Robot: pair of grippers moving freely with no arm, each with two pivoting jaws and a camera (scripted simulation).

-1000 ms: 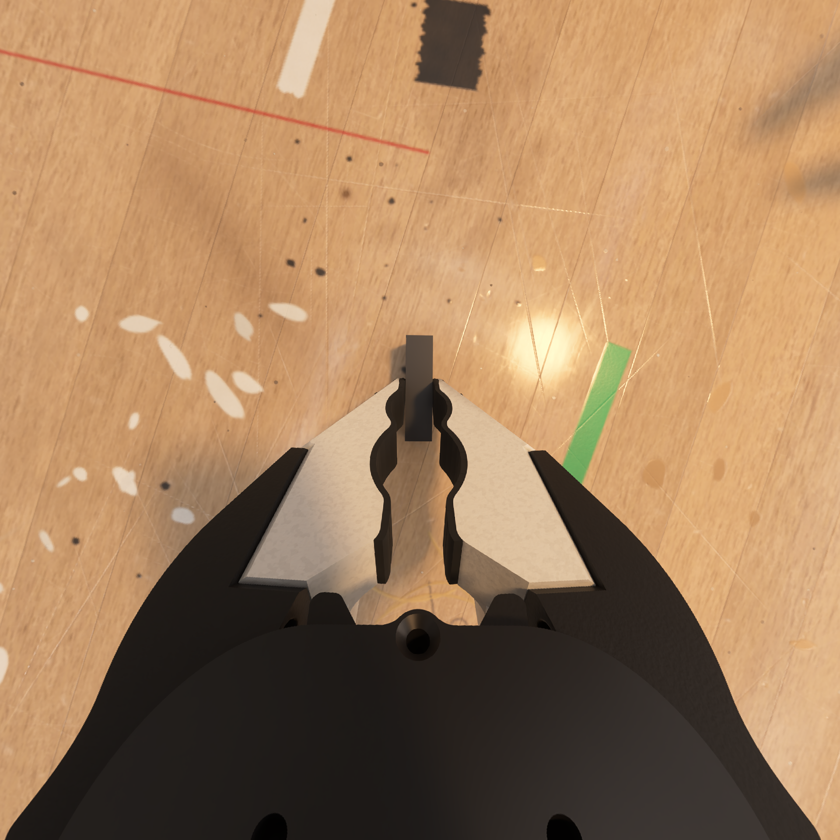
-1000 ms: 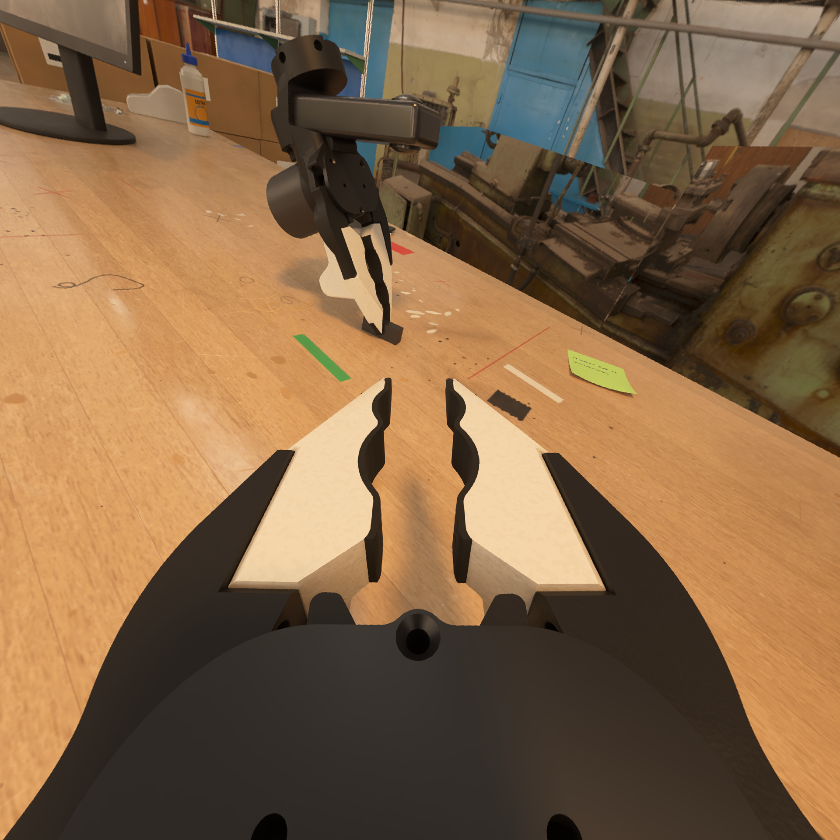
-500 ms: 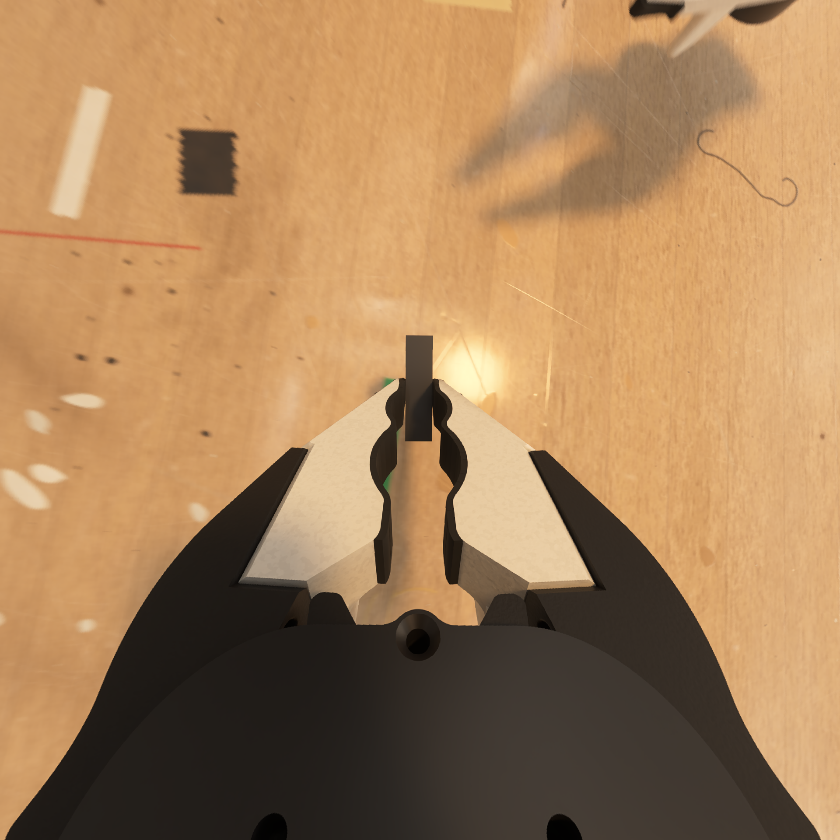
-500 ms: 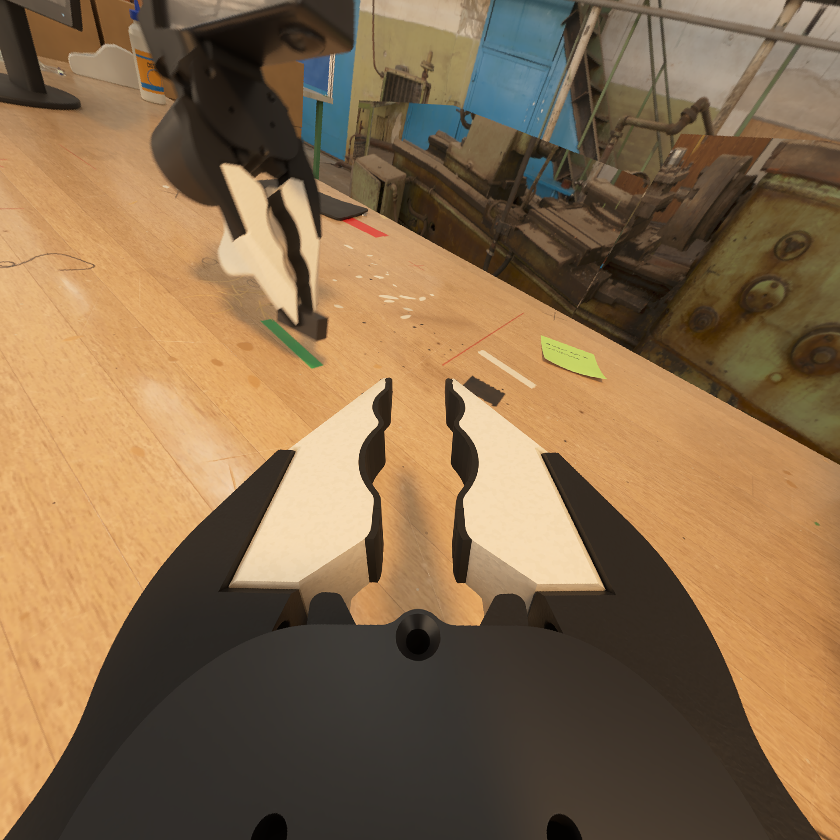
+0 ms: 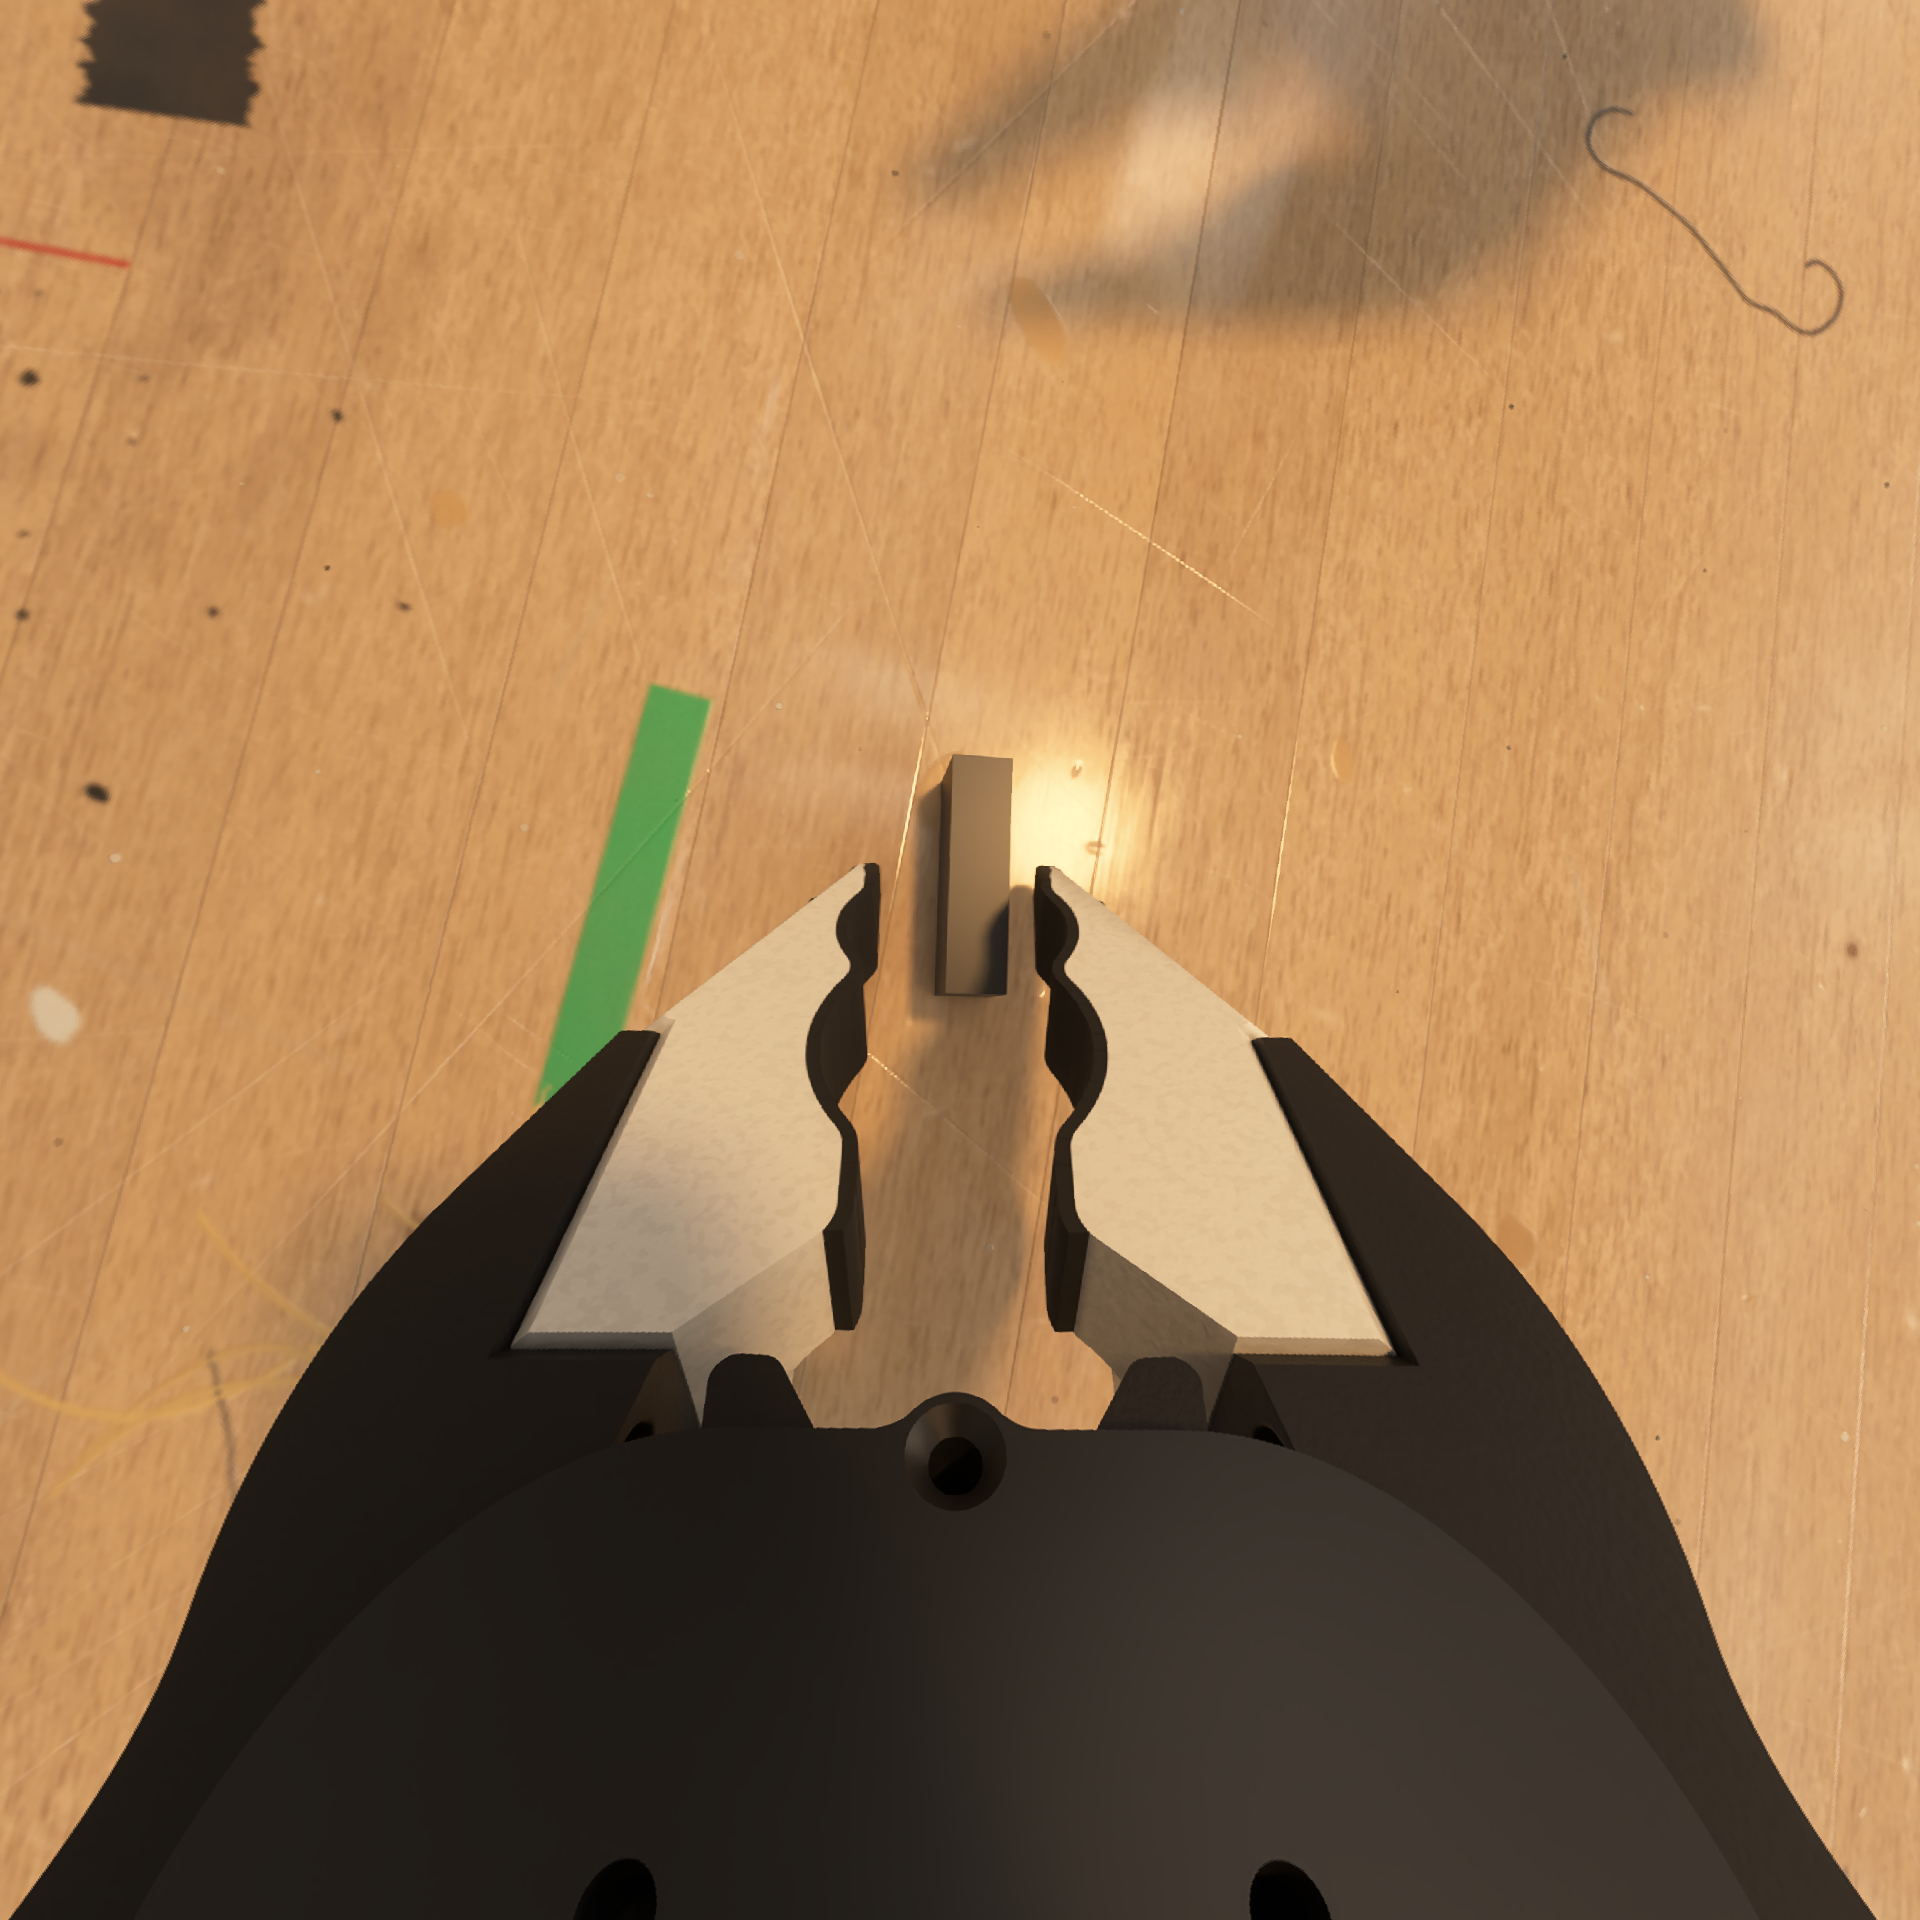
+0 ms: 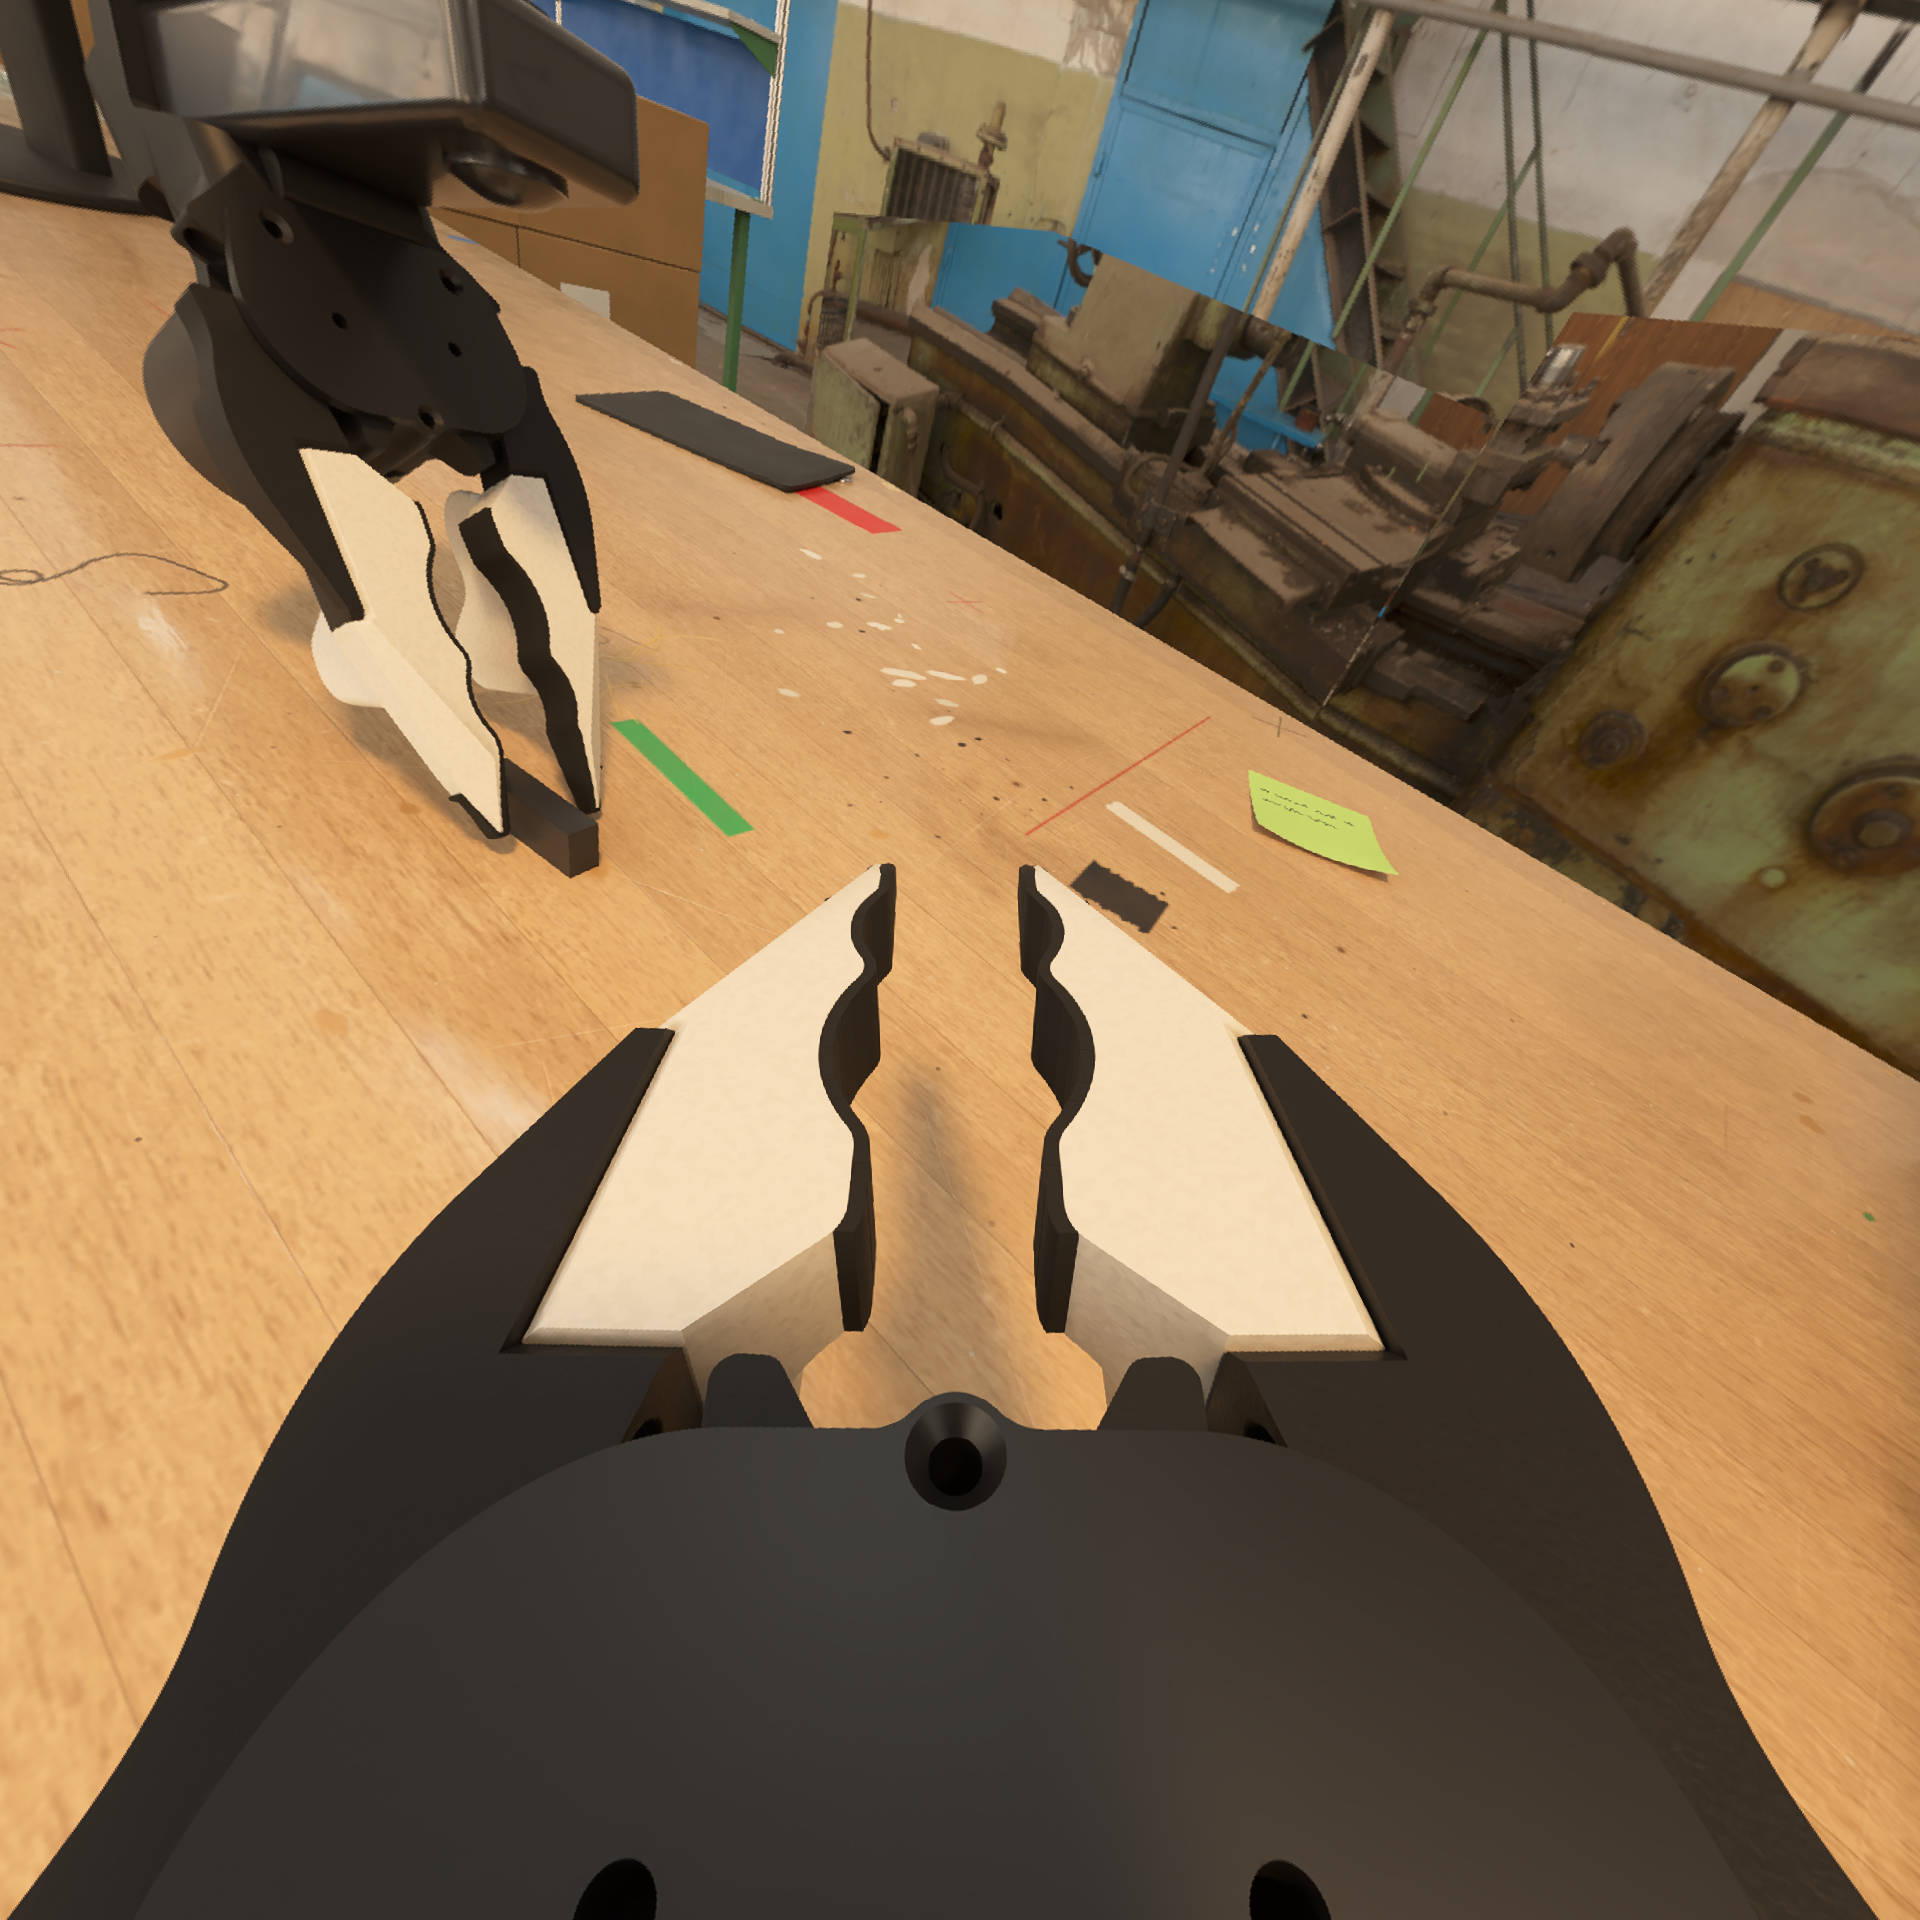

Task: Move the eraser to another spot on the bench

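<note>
The dark eraser (image 5: 975,875) lies flat on the wooden bench (image 5: 1455,727), between the spread fingers of the left gripper (image 5: 956,883); a gap shows on either side of it, so nothing pinches it. Just left of the eraser lies a green tape strip (image 5: 634,883), partly hidden under the gripper's body. Farther beyond the eraser a thin curled wire (image 5: 1714,229) rests on the wood, and a jagged black patch (image 5: 166,62) sits well off past the green strip.

The right wrist view shows the left gripper (image 6: 545,816) from the side, tips down at the bench with the eraser (image 6: 556,836) between them and jutting out toward the camera. The right gripper (image 6: 956,883) hovers well apart from the eraser, fingers spread and holding nothing. Only this view shows a lime sticky note (image 6: 1314,821), a pale tape strip (image 6: 1169,847), a red tape piece (image 6: 847,511) and a flat black pad (image 6: 717,436) on the far side of the eraser. No object stands between the right gripper and the eraser.
</note>
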